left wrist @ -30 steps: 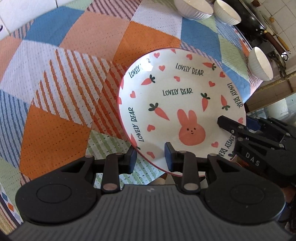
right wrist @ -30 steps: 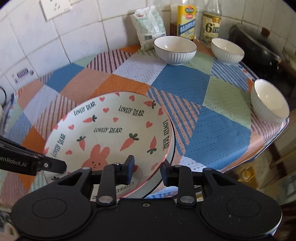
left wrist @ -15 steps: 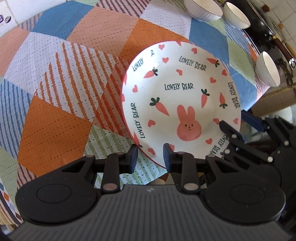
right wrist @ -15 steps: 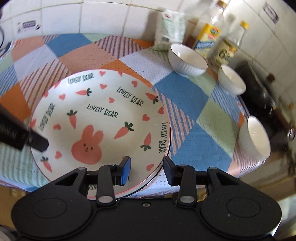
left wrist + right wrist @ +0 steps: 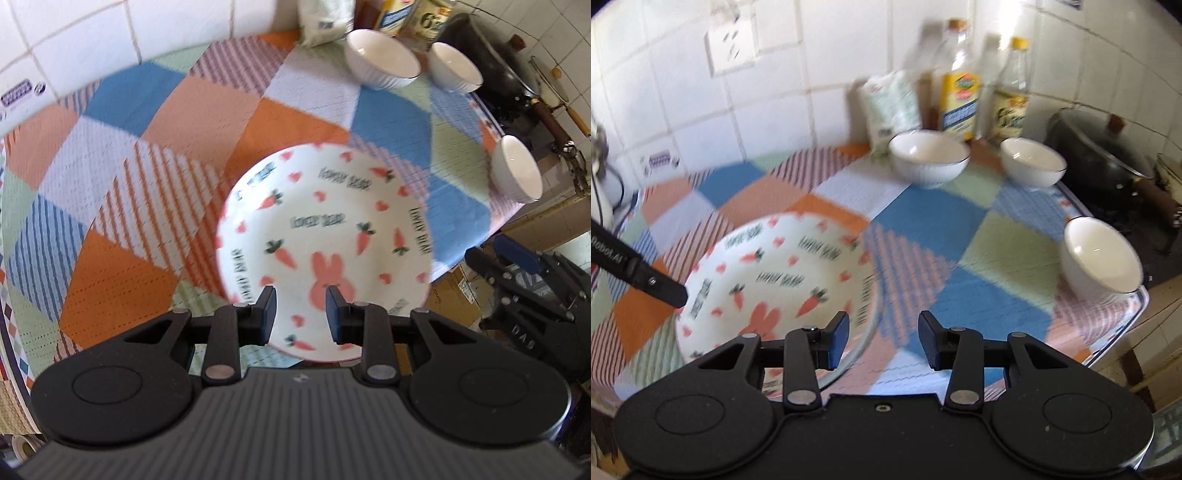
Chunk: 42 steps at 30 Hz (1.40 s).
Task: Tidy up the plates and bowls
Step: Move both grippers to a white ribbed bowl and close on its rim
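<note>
Both my pairs of fingers, left and right, hang spread and empty above the stacked plates. Three bowls sit scattered beyond them on the desk, probably next for stacking.

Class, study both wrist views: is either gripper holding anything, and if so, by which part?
Nothing is held. The left gripper and right gripper are both open above the rabbit plate, fingers clear of it.

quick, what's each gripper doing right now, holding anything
left gripper: open, holding nothing; bunny plate lies on the cloth beyond its fingers.
right gripper: open, holding nothing, clear of the plate.
</note>
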### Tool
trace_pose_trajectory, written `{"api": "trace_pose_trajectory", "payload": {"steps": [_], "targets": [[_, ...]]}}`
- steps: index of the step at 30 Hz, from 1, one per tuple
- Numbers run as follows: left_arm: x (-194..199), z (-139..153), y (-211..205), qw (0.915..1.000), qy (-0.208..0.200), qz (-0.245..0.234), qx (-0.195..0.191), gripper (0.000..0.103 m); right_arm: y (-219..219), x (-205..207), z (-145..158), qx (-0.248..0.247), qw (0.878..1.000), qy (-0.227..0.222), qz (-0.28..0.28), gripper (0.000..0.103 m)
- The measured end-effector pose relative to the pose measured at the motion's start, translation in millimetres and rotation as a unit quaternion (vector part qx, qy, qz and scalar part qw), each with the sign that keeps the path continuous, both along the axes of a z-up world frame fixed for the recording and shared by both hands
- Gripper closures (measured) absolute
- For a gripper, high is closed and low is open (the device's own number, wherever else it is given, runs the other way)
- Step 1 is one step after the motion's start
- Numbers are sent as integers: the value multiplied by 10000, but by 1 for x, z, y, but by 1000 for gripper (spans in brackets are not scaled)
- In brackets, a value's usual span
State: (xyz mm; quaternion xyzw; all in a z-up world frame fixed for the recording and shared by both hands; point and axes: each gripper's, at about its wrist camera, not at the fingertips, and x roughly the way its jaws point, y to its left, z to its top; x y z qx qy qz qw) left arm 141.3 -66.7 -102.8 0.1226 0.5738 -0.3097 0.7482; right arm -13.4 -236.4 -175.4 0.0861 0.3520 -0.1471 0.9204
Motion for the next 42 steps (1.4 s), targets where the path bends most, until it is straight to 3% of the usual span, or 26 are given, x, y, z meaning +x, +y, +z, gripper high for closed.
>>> {"api": "trace_pose_trajectory", "payload": {"steps": [5,8,11,13,14,15,19,21,24,28,33,42], "targets": [[-19,13,-31,9998,-148,-109,18,71,-33,-21,14,-48,9990,-434,-17,54],[-28,18,-51,9996,-229,-167,9,63,-50,-31,19,-113,9981,-610,-12,54],[-38,22,-70,9993,-295,-234,20,54,-64,-41,21,-181,9975,-681,-43,53],[-44,25,-82,9986,-419,-332,66,38,-74,-46,21,-128,9971,-740,-88,53],[-47,27,-87,9980,-514,-346,99,34,-79,-48,21,-107,9971,-749,-109,49],[-48,29,-91,9974,-613,-357,117,28,-82,-50,21,-122,9970,-753,-143,38],[-50,38,-108,9946,-762,-695,116,19,-94,-61,23,-130,9950,-919,-358,34],[-50,41,-117,9934,-802,-810,136,11,-104,-65,19,-27,9939,-928,-587,25],[-50,42,-134,9920,-821,-908,313,11,-113,-70,14,-112,9913,-869,-985,17],[-55,35,-159,9889,-984,-1029,416,11,-126,-77,2,-452,9914,-915,-818,4],[-60,25,-194,9904,-1053,-873,206,11,-156,-72,-20,-625,9946,-686,-458,4],[-70,-3,-256,9957,-884,-256,-105,11,-221,-60,-56,-234,9981,-567,39,4]]}}
